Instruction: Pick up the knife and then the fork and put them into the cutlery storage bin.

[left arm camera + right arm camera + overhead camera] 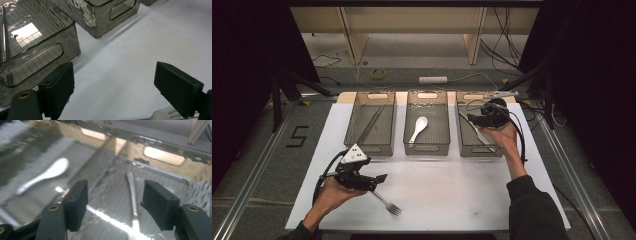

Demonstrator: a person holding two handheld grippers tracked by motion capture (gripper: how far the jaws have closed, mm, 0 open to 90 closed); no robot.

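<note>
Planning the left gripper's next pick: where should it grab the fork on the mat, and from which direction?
Grip the fork at mid-handle, coming straight down with the jaws across its width. It lies flat on the white mat, tines toward the person, handle running up toward the left gripper, whose jaws are open right beside it. The handle is narrow and straight; the tines probably give a poorer hold.

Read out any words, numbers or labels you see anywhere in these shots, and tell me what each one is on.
"5": a black figure marked on the grey floor, left of the white table.
No readable text on the three smoky bins, the cutlery or either gripper.
</note>
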